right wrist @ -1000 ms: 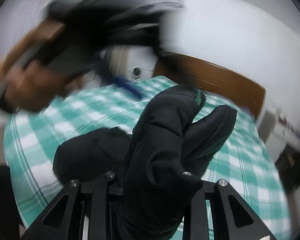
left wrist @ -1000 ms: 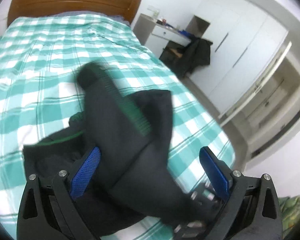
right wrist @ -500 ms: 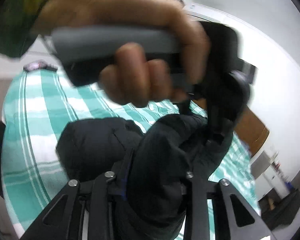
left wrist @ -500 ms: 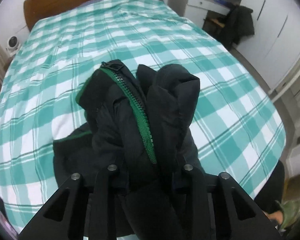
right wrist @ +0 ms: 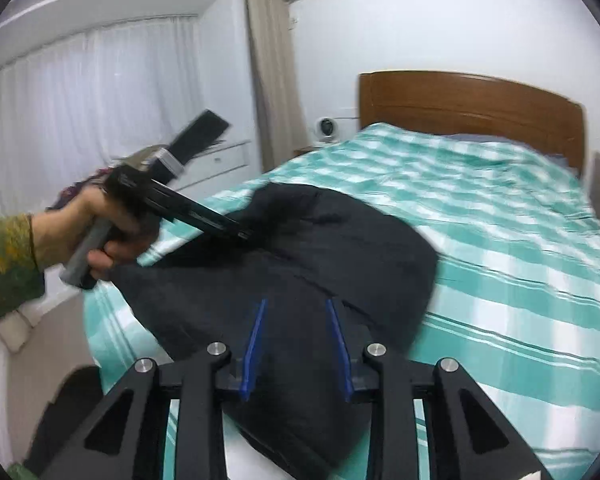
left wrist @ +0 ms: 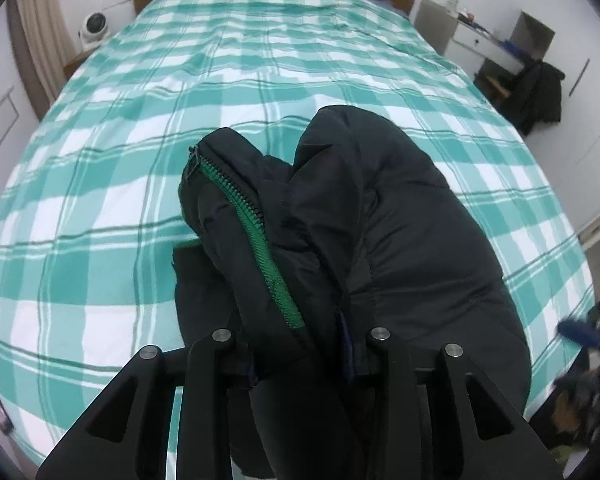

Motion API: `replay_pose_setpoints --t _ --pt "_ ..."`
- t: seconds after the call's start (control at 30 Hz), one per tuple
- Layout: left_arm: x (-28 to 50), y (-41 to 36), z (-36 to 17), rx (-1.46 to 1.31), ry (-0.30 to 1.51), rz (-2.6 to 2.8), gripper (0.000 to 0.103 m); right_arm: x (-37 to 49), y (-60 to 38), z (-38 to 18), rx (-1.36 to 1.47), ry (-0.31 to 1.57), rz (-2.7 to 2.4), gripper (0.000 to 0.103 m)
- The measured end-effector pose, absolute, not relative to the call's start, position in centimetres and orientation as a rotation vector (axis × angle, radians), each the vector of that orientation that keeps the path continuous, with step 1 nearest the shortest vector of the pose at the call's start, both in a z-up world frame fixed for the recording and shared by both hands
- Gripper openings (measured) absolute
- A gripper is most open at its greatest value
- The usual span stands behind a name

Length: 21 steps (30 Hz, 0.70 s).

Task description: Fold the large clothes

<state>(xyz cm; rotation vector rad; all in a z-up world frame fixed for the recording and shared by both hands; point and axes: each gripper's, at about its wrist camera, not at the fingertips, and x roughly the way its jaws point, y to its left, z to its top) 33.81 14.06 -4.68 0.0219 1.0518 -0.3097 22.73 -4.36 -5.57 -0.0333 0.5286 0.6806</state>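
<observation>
Teal-and-white checked bedding covers a wide bed with a curved brown wooden headboard, and white curtains hang along the wall beside it. On the near part of the bed lies a large black padded jacket, puffy and quilted, bunched into a rumpled heap rather than spread flat. In the left wrist view a thick fold of it rises between the arms of the left gripper; a green zipper with dark teeth runs diagonally down that fold, its pull at the upper end. The fabric fills the gap between the jaws, which are opening slightly while still pressed on it. The right gripper hovers over the jacket's near edge, its blue pads plainly visible with nothing between them, the jaws closing. A person's left hand in a green patterned sleeve holds the other tool's grey handle, blurred.
</observation>
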Motion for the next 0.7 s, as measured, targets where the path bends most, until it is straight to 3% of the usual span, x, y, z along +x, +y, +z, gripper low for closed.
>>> replay_pose_setpoints --t 0.33,0.7 --pt "35.1 19.2 -10.4 -0.132 1.107 -0.264 0.04 27.0 4.9 -15.4 -0.049 0.776 0.753 0.027" --pt "35.8 21.4 -15.4 -0.312 1.113 -0.246 0.045 28.3 7.4 -17.7 -0.112 0.83 0.663 0.025"
